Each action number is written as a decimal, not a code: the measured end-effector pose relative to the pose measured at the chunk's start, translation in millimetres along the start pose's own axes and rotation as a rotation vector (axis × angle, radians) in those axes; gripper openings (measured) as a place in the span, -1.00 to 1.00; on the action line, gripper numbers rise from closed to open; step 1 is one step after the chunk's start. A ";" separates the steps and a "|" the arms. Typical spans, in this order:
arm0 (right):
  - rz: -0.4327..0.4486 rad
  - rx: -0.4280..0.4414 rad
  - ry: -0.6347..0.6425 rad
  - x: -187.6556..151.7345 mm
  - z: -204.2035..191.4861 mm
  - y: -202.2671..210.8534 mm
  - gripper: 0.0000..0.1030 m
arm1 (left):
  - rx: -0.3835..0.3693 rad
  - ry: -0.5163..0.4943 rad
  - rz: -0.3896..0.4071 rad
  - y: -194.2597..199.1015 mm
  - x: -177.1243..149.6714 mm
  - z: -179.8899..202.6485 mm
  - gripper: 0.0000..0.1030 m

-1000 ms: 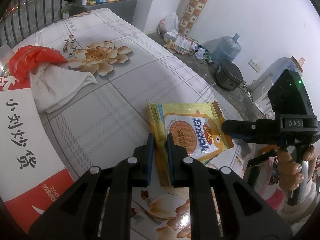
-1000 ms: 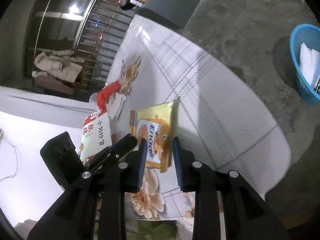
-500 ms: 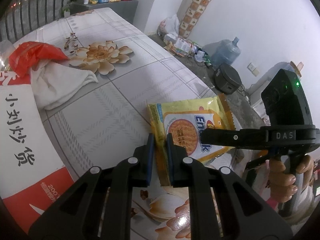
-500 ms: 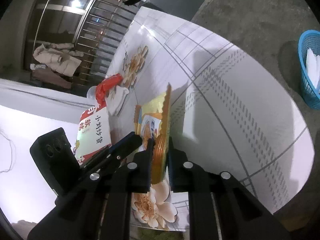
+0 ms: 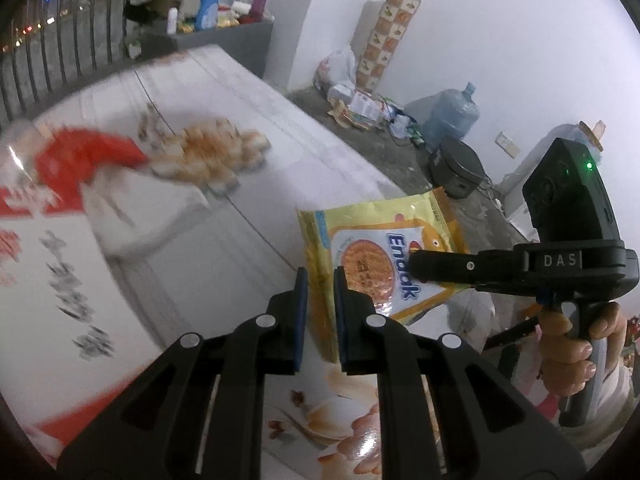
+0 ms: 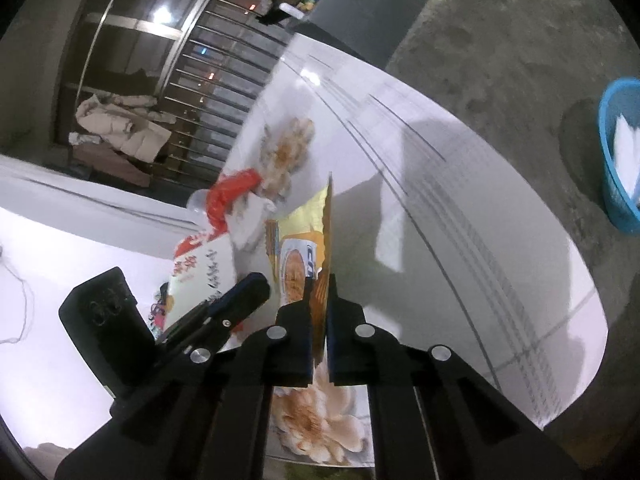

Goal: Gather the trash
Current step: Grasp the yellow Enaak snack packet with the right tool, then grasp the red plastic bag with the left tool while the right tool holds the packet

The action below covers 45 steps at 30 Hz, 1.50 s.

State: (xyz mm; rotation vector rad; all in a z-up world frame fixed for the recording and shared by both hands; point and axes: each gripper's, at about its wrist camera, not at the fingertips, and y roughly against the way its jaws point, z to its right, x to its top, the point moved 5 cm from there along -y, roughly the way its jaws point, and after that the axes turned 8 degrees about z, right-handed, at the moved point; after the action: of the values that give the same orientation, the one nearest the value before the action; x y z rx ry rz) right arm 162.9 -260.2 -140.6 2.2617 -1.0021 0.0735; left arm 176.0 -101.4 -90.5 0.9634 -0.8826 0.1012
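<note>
Left wrist view: left gripper (image 5: 319,312) clamped on yellow snack wrapper (image 5: 362,264); right gripper (image 6: 319,330), jaws just closing, pinching it too.

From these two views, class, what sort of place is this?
Probably a lived-in home room or covered porch, not a lab: a flower-print table, a big water jug on bare concrete by the wall, and a blue laundry-style basket on the floor.
</note>
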 end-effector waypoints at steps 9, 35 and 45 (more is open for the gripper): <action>0.032 0.052 0.097 45.7 -48.4 -17.7 -0.92 | 0.159 -0.087 0.055 47.4 92.8 -56.0 -0.29; -0.031 0.069 -0.008 73.1 -37.1 -77.8 -0.91 | 0.422 -0.404 -0.327 -43.6 108.4 -153.2 -0.41; 0.035 0.086 -0.042 67.6 -31.0 -49.9 -0.91 | 0.379 -0.321 -0.096 14.2 150.4 -125.2 -0.43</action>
State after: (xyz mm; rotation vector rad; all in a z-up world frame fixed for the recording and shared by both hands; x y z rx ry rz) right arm 250.8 -260.8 -123.1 2.3318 -1.0803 0.0856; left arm 345.1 -43.4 -9.5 1.4003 -1.1335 0.0315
